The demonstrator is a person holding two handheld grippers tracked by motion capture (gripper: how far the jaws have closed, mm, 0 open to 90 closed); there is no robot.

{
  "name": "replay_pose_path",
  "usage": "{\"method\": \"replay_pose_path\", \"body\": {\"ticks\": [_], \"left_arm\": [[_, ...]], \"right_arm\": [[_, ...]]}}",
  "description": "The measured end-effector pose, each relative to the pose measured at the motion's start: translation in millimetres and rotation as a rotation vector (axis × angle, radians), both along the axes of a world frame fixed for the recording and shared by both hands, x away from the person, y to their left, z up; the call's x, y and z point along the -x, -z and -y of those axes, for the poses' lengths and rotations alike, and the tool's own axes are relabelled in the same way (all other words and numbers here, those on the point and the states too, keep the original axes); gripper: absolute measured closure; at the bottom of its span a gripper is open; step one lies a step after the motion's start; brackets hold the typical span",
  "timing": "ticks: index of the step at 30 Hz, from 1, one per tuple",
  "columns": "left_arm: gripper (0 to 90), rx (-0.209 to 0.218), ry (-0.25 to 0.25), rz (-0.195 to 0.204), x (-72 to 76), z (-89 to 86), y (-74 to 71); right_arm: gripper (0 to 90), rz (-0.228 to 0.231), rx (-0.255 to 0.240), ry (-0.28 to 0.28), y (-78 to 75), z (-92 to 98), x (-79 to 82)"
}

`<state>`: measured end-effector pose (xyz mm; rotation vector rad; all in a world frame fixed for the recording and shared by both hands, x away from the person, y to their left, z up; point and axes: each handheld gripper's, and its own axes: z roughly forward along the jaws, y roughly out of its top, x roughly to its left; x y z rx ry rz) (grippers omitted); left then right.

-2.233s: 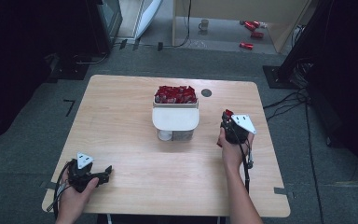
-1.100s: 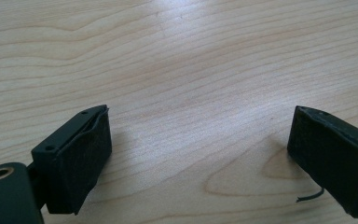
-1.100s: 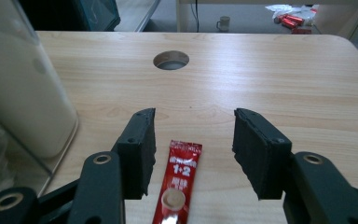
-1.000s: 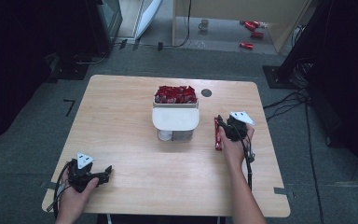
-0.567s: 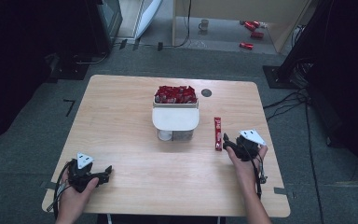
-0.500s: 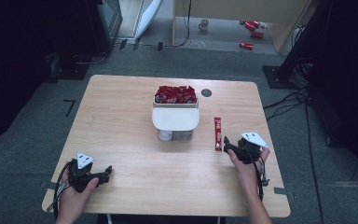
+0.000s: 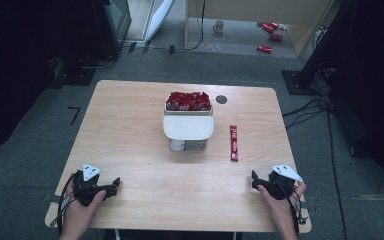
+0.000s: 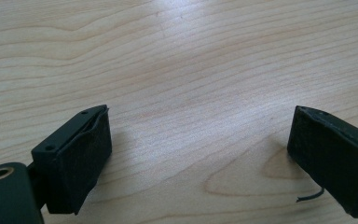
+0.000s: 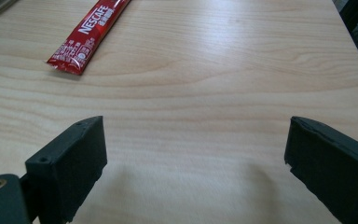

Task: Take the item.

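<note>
Since the earlier frames, the right gripper (image 7: 256, 180) has drawn back from beside the white container (image 7: 188, 131) to the near right edge of the table (image 7: 130, 125), leaving a red stick sachet (image 7: 234, 143) flat on the wood just right of that container. Its jaws have just been opening and now stand spread wide with nothing between them. White lettering on the sachet (image 9: 89, 36) reads "NESCAFE"; the smaller print is too fine to read. Behind the white container, a tray (image 7: 188, 112) holds a heap of similar red sachets (image 7: 188, 100). At the near left corner the left gripper (image 7: 114, 184) rests low over bare wood, jaws spread and empty.
</note>
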<state>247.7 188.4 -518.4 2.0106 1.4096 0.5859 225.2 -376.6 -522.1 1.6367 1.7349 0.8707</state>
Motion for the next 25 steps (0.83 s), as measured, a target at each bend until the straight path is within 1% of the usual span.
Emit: {"method": "replay_pose_path", "body": {"ticks": [1, 3, 4, 5, 6, 7, 8, 9, 10, 11, 25], "left_arm": [[6.7, 0.000, 0.000, 0.000, 0.0, 0.0, 0.0], [6.7, 0.000, 0.000, 0.000, 0.0, 0.0, 0.0], [6.7, 0.000, 0.000, 0.000, 0.1, 0.0, 0.0], [6.7, 0.000, 0.000, 0.000, 0.0, 0.0, 0.0], [6.7, 0.000, 0.000, 0.000, 0.0, 0.0, 0.0], [6.7, 0.000, 0.000, 0.000, 0.1, 0.0, 0.1], [6.7, 0.000, 0.000, 0.000, 0.1, 0.0, 0.1], [6.7, 0.000, 0.000, 0.000, 0.1, 0.0, 0.0], [6.7, 0.000, 0.000, 0.000, 0.1, 0.0, 0.0], [6.7, 0.000, 0.000, 0.001, 0.1, 0.0, 0.1], [6.7, 0.000, 0.000, 0.000, 0.1, 0.0, 0.1]], "right_arm": [[5.4, 0.000, 0.000, 0.000, 0.0, 0.0, 0.0], [5.4, -0.007, 0.001, 0.008, -0.7, 3.2, 6.5], [5.4, -0.027, 0.009, 0.014, 0.8, 4.8, 9.7], [5.4, -0.038, 0.004, 0.017, 1.3, 5.7, 11.5], [5.4, -0.044, 0.011, 0.019, 1.4, 7.5, 14.5], [5.4, -0.072, 0.027, 0.034, 2.4, 9.1, 17.3], [5.7, -0.087, 0.032, 0.034, 3.1, 10.4, 18.1], [5.7, -0.087, 0.032, 0.034, 3.1, 10.4, 18.1], [5.7, -0.095, 0.025, 0.031, 3.4, 11.8, 18.4], [5.7, -0.109, -0.005, 0.031, 3.7, 15.0, 18.2], [5.6, -0.110, -0.006, 0.030, 3.8, 15.5, 17.9]]}}
